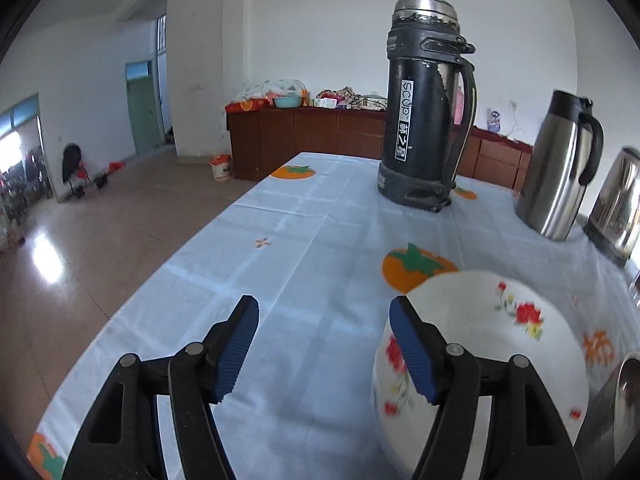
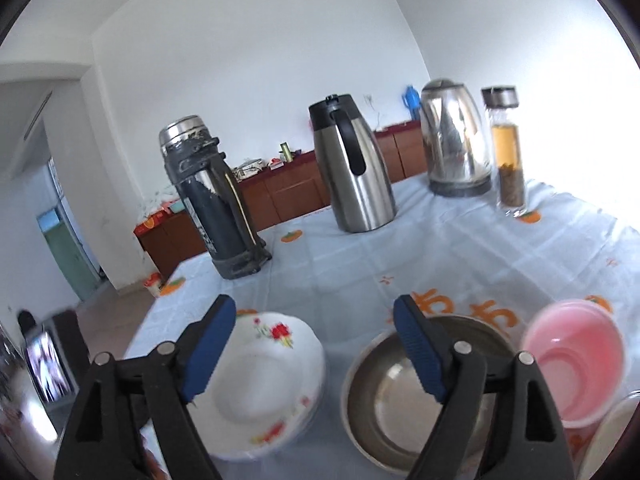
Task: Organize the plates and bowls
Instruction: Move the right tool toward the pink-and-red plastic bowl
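A white plate with red flowers (image 1: 492,344) lies on the light blue tablecloth (image 1: 312,248), under and right of my left gripper's right finger. My left gripper (image 1: 324,348) is open, with only cloth between its blue pads. In the right wrist view the same flowered plate (image 2: 260,384) sits at lower left, a steel bowl (image 2: 384,392) in the middle and a pink bowl (image 2: 576,356) at right. My right gripper (image 2: 312,352) hangs open above the gap between plate and steel bowl, holding nothing.
A tall black thermos (image 1: 428,104), a steel carafe (image 1: 560,168) and an electric kettle (image 2: 456,140) stand at the table's far side, with a glass tea bottle (image 2: 508,148) beside the kettle. The table's left edge (image 1: 168,256) drops to a tiled floor. Brown cabinets (image 1: 304,136) line the far wall.
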The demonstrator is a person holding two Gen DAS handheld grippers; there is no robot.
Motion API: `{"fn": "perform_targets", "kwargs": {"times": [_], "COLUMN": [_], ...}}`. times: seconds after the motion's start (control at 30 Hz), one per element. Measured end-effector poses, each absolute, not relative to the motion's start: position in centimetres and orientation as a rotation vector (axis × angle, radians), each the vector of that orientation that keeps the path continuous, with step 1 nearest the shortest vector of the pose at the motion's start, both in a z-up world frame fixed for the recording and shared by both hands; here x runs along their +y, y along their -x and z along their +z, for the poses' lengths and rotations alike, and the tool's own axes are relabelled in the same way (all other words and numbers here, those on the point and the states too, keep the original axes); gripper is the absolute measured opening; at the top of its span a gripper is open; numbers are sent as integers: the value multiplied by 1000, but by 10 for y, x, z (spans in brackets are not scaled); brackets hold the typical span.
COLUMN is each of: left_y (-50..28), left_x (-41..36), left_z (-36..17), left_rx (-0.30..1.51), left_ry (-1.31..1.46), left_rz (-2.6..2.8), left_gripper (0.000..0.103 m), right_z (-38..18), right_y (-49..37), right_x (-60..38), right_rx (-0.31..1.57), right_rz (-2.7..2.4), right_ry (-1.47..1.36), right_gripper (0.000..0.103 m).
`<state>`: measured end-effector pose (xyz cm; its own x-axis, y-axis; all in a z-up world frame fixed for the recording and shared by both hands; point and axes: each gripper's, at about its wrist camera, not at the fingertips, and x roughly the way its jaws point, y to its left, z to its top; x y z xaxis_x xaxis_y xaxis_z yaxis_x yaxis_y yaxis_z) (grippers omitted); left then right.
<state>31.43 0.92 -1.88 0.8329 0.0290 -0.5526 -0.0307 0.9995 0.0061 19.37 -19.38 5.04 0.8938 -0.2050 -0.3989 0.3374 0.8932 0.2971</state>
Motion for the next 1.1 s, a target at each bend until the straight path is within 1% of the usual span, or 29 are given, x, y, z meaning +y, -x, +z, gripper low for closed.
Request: {"fn": "perform_targets", "kwargs": {"times": [0.13,0.27,0.53,0.87,1.1], "left_y": [-287,-258,-212,-184,-170], "left_x": [5,3,5,5,-2], "left_z": [-23,-29,-25,-25,-23], "left_rx": [580,580,543,523,494], "left_ry": [-50,-75,-46,18,-7], "left_rz": [25,22,10,-18,-33], "left_gripper": [70,70,70,70,70], "right_z": [35,18,11,4,4], "right_y": [-171,-153,-124,-101,-91], "right_x": [-183,-180,-179,-175,-180], "right_rx": [381,427,387,403,411], "right_rz": [-268,-239,-253,-229,-231], "right_ry": [-318,-329,-275,-256,-261], "right_gripper": [83,84,84,84,83]}}
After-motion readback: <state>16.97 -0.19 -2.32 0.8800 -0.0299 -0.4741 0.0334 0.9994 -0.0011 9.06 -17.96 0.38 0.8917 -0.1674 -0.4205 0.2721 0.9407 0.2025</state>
